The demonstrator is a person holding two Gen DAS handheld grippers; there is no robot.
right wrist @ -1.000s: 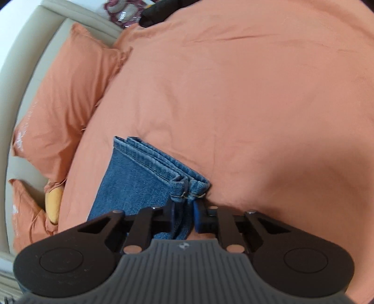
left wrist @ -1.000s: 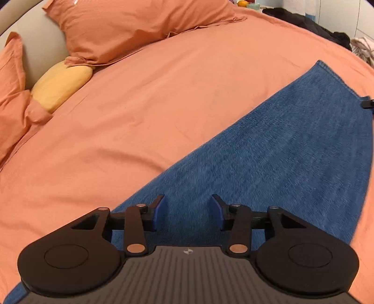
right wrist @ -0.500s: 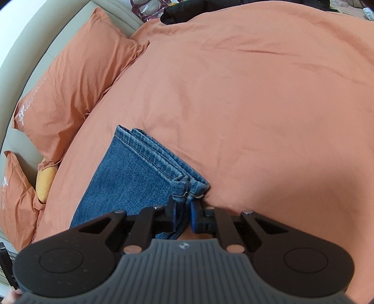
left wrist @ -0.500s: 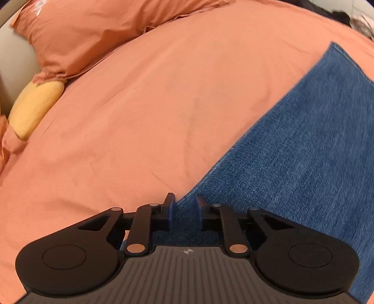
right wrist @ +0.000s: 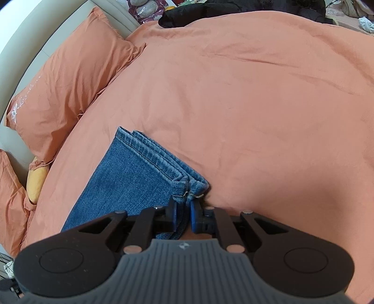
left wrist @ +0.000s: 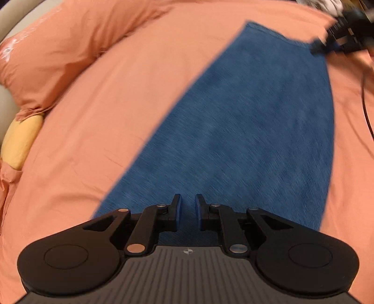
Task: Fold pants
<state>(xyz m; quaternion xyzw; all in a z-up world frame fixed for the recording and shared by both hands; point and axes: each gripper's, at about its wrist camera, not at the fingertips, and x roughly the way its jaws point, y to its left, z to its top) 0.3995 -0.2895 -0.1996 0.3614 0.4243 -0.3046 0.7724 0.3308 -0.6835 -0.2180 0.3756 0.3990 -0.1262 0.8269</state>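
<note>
Blue denim pants (left wrist: pixel 245 121) lie as a long folded strip on the orange bed cover. My left gripper (left wrist: pixel 188 207) sits over the near end of the strip with its jaws a narrow gap apart; whether denim sits between them is unclear. My right gripper (right wrist: pixel 183 211) is shut on the hem corner of the pants (right wrist: pixel 140 173), where the stacked leg hems meet. It also shows in the left wrist view (left wrist: pixel 336 39) at the far end of the strip, blurred.
Orange pillows (right wrist: pixel 60 88) and a yellow cushion (left wrist: pixel 19 142) lie by the beige headboard on the left. Dark clothing (right wrist: pixel 210 9) is piled at the far edge of the bed. The orange cover (right wrist: pixel 257 105) spreads wide to the right.
My left gripper's jaws have narrowed from wide open to a small gap and it has shifted along the pants. My right gripper keeps its hold on the hem and has lifted slightly.
</note>
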